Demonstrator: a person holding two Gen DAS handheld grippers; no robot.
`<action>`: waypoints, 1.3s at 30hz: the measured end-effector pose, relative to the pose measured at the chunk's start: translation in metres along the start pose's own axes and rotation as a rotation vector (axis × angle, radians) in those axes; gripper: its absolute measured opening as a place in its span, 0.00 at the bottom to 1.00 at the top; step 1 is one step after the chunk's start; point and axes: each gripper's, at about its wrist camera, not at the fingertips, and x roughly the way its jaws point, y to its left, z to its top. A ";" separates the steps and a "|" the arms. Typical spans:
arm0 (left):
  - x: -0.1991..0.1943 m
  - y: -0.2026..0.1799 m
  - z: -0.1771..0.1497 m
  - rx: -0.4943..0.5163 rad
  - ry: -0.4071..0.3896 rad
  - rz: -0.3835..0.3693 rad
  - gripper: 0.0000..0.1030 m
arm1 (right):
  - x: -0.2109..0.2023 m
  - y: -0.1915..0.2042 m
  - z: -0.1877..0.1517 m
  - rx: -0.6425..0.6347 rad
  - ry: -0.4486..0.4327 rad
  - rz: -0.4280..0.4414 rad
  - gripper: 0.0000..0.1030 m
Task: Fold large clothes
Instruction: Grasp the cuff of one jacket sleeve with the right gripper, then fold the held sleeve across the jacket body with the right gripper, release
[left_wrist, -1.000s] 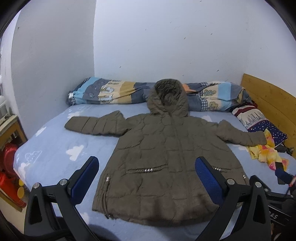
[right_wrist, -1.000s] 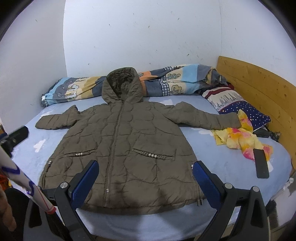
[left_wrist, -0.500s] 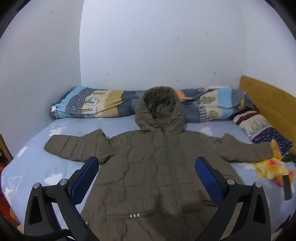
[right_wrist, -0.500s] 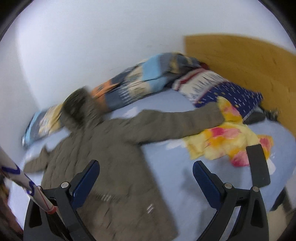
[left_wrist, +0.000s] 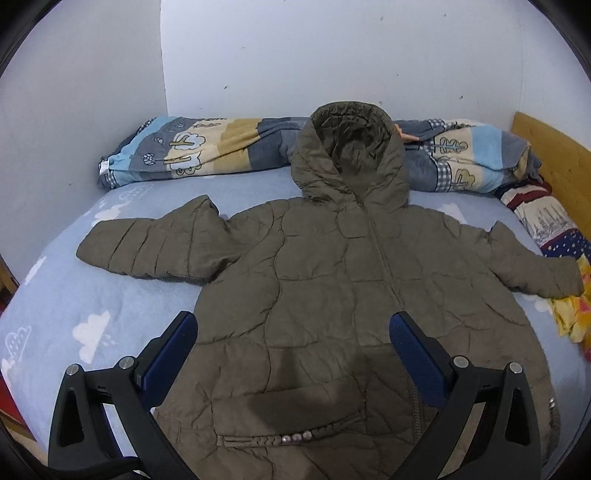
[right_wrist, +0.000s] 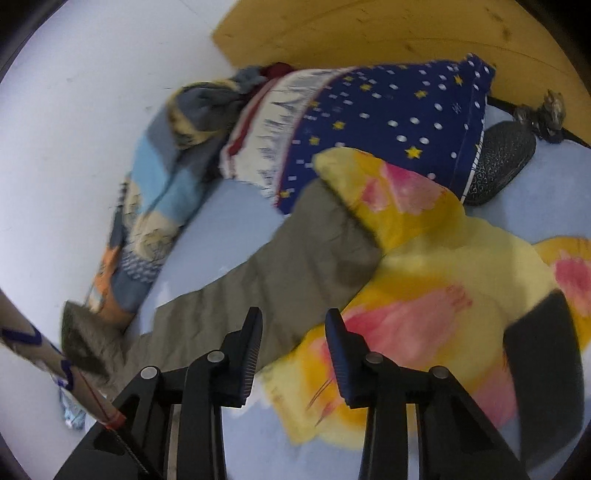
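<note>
Swung across from the coat's hem to its outstretched sleeve (right_wrist: 295, 258); right gripper (right_wrist: 293, 347) now narrowing, jaws closing, nothing pinched yet. Left gripper (left_wrist: 293, 354) wide, hovering over olive hooded coat (left_wrist: 332, 295), flat on blue bed (left_wrist: 92, 314), beside yellow cloth (right_wrist: 424, 295).

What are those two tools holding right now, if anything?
Nothing. The left tool hangs open above the coat. The right tool is closing near the coat's sleeve, gripping nothing yet.
</note>
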 end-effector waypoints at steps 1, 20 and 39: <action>0.002 -0.002 0.000 0.010 -0.001 0.003 1.00 | 0.006 -0.005 0.005 0.007 -0.003 -0.017 0.37; 0.009 -0.018 -0.001 0.053 -0.006 0.009 1.00 | 0.031 -0.013 0.034 -0.058 -0.027 -0.102 0.10; -0.041 0.043 0.004 -0.041 -0.097 0.011 1.00 | -0.123 0.257 -0.043 -0.464 -0.139 0.126 0.09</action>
